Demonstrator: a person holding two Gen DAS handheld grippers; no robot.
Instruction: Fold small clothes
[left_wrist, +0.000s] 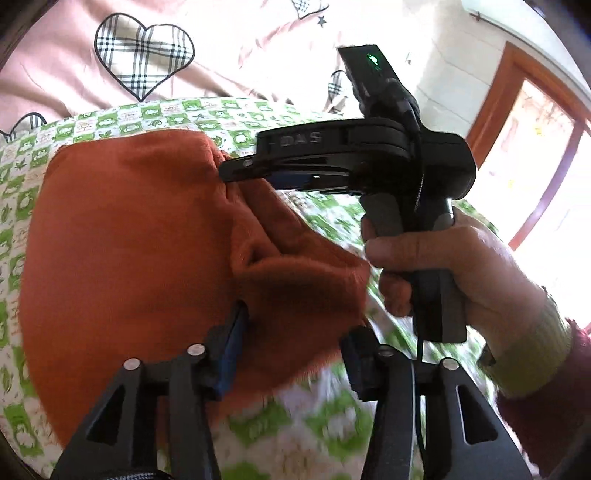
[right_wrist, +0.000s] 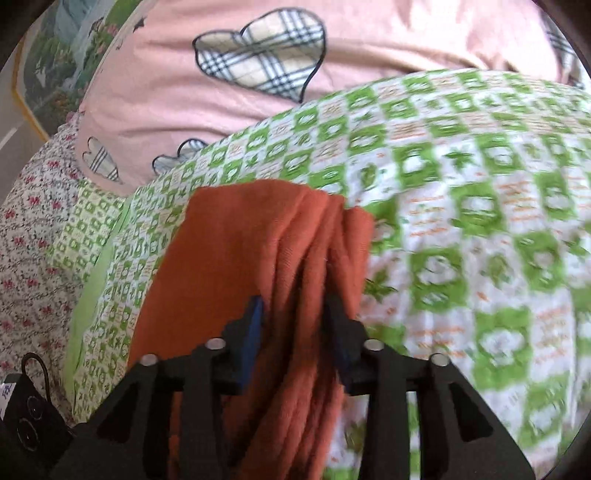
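One orange garment (right_wrist: 236, 258), lengthwise folds receding.

Daylight pours in from the window (left_wrist: 546, 177) on the far right, totally blown out white. Green checked sheet (right_wrist: 480, 229) smears with motion blur on the near right. Fisheye bends everything, with dark vignette corners.

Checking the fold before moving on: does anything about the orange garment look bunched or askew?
Yes. The orange garment is gathered into ridges between the right tool fingers, not flat, and its right edge near the left tool is puckered on the green-patterned sheet.
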